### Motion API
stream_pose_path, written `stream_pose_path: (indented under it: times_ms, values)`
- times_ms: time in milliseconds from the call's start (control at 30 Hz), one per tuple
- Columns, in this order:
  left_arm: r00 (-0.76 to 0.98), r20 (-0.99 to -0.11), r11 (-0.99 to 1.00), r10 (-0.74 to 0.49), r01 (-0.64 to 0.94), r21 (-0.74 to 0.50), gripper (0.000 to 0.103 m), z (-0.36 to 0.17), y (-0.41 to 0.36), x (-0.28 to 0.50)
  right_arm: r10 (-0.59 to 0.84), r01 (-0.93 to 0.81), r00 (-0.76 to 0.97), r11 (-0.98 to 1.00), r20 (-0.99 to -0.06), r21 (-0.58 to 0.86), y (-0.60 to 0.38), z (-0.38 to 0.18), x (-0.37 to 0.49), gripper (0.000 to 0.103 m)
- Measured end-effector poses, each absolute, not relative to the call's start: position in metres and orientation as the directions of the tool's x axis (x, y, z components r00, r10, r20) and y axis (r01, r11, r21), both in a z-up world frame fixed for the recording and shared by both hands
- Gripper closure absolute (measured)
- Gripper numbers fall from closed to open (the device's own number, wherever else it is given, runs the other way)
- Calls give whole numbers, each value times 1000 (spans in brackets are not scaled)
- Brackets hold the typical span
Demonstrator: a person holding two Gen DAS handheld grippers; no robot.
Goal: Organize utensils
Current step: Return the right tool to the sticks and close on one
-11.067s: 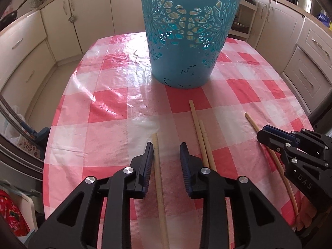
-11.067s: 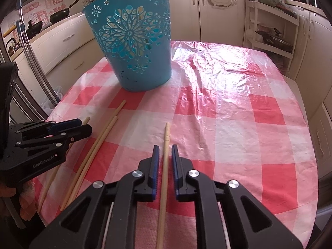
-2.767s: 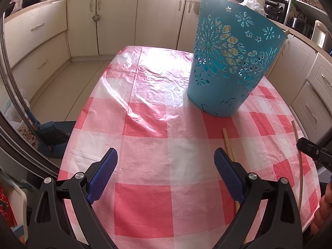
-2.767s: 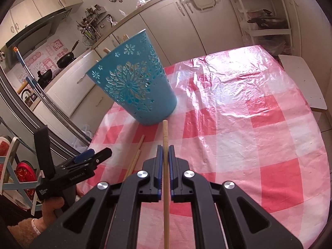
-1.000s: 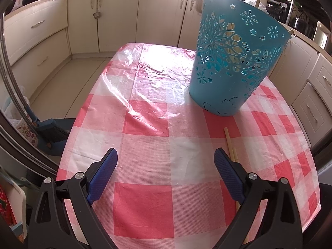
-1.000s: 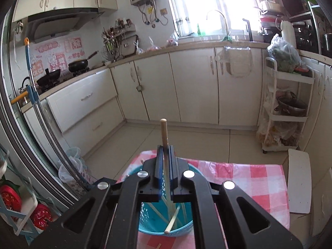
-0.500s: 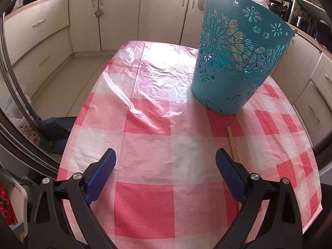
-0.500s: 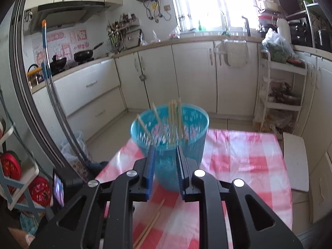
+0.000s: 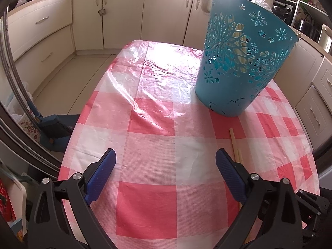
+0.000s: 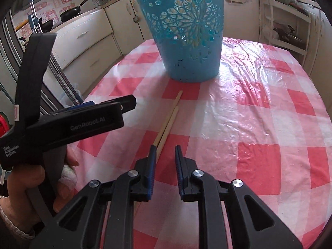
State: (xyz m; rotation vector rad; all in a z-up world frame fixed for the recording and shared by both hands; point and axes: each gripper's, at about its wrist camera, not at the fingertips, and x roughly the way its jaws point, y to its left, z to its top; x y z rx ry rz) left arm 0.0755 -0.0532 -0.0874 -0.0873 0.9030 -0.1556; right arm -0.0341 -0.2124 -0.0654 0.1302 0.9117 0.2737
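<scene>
With two wooden chopsticks [image 10: 167,122] left lying side by side on the checked tablecloth [image 10: 259,124], just short of the blue cut-out basket [image 10: 186,31] that already holds several sticks behind its pierced wall, the step in hand looks to be picking up one of this pair. The right gripper [image 10: 165,155] hangs low over their near ends with its jaws only a little apart and nothing between them; the sticks run under its left finger rather than through the gap, so it should shift slightly toward that side and part wider before it goes down. Because the two sticks touch along their length, a pinch from above may catch both or roll one away, so it would be wiser to centre the gap on a single stick, or take both on purpose if the gap allows. Gripping some way up from the end, not at the very tip, should keep the stick from swinging when it is lifted. The left gripper [image 9: 165,166] is spread wide and holds nothing, poised over bare cloth with the same chopsticks [image 9: 235,145] just beside its right finger; it could steady the basket [image 9: 238,62] if the drop nudges it
</scene>
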Motion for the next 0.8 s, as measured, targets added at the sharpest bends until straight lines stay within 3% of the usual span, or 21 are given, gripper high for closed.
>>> stream_pose_path:
  times_ms: [600,800]
  values:
    - [608,-775,985,-170,101,-137,10,-88,-54,76,346,-180,570,937,-745,298,-212,-70,-34,87]
    - [609,-775,985,-172,101,-140,10,-88,-54,76,312,-207,577,950,-755,235,-204,-70,-36,87]
